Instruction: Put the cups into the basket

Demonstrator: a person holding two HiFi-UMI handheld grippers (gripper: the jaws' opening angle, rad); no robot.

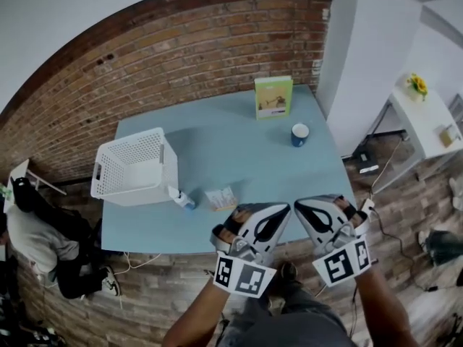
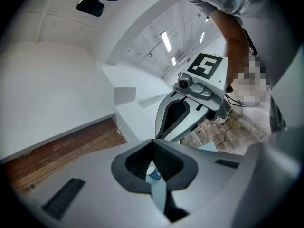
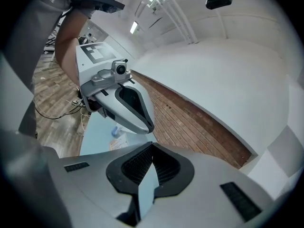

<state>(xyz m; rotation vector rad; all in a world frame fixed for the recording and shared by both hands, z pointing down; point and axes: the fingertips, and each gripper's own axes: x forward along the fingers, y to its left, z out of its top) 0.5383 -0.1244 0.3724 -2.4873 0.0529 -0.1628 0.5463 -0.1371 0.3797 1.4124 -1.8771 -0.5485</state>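
At the left end of the tabletop the white basket stands mouth up, presumably so that cups can be dropped straight in, and it looks empty; just beside the basket's near right corner lies a small white-and-blue cup, seemingly tipped on its side, with a flat packet a little further right. Well right of the basket, toward the brick wall, a green box stands upright, and the blue cup sits upright further right again, so neither cup is in the basket yet. Right of the basket and off the tabletop's near edge, the left gripper has its jaws clenched on nothing; the blue cup only shows far off through the slit beneath the tips. Beside it the right gripper is likewise clenched and empty. Both are held about level, tips angled toward each other, which reads as a ready pose before any grasp
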